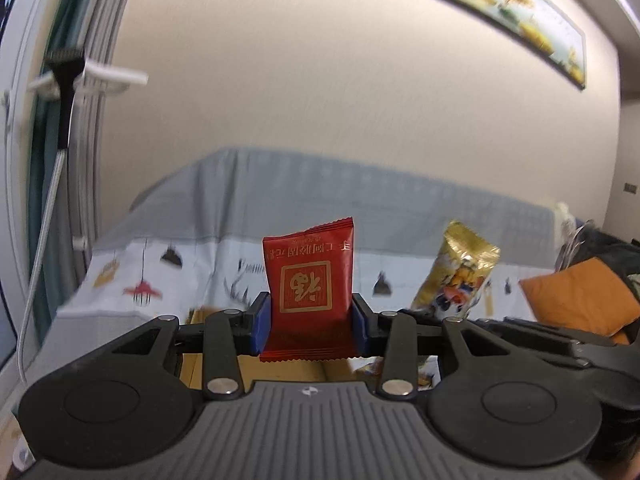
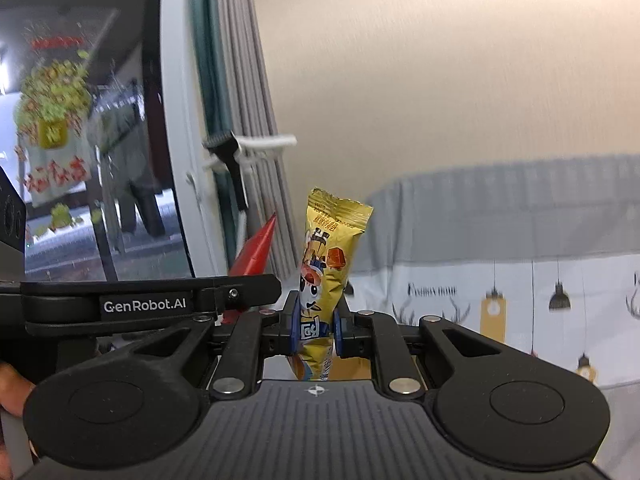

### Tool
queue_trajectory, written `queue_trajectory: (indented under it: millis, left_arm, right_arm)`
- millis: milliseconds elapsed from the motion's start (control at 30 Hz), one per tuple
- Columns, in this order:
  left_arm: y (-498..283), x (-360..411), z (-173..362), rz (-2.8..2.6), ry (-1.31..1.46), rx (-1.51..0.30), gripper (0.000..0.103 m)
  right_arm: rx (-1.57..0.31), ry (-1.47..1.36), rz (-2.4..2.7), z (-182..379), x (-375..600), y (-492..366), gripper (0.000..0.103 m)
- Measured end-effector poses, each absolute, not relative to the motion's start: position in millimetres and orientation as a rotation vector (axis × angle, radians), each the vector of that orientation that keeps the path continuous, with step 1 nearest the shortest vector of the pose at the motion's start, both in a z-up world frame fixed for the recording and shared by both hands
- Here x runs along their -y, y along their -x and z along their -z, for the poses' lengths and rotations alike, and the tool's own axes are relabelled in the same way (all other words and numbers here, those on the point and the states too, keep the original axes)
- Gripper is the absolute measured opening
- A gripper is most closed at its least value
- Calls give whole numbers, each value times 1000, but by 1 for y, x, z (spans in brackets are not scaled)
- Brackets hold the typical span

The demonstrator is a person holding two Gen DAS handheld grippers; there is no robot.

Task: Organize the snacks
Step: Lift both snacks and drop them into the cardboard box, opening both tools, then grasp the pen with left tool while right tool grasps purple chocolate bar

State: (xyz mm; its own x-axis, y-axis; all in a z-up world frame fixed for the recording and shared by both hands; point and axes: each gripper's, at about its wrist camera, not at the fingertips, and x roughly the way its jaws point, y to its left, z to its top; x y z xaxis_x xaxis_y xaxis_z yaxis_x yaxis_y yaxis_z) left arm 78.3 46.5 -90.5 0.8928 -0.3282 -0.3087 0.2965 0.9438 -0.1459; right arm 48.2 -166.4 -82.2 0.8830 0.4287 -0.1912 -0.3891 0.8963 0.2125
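Left fingers (image 1: 262,320) pinching red packet (image 1: 310,280), right fingers (image 2: 294,322) pinching gold packet (image 2: 326,276)

In the left wrist view, the square packet (image 1: 310,292) stands upright at lower centre, seated between the jaws of the left gripper (image 1: 310,322). The long packet (image 1: 456,270) sits to its right, tilted. Behind both runs the covered sofa (image 1: 280,208), with a cushion (image 1: 580,300) at the right edge (partly cut off). A framed picture (image 1: 500,8) occupies the upper right; curtains (image 1: 84,128) fill the left edge. In the right wrist view, the long packet (image 2: 324,276) stands between the jaws of the right gripper (image 2: 316,330); the window (image 2: 80,140) lies upper left.
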Motion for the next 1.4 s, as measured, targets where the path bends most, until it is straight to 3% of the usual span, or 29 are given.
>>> queue_trajectory:
  millis: [567,867,933,967,1000,1033,1067,1400]
  left_arm:
    - [-220,-51,266,252,6,-731,45]
    - [-238,-63,308,204,48,-868,45]
    - [-232,-64,302,221,82,-853,49]
    - [-227,-63,297,217,91,-841,60]
    - [-224,-64,292,187,99,-834,88]
    - [-220,-64,288,151,104,-825,101]
    - [-214,-65,282,142,116,-803,103]
    - [-182,44,234,354,-86,-722,103]
  right_arm:
    - [-613,-291,-282,232,160,-153,17]
    - [-684,-342,-274,276,144,-176,17]
    - [-669,-348,-292,278,143,-175,25]
    - [-660,-379,-303,280,146,-176,59]
    - [-657,-412,-314,281,150,-175,79]
    - [-643,-443,-291,281,157,-171,84]
    - [-617,-467,-265,280,166,-164,91]
    - [-511,-586,-110,280,270,-87,93]
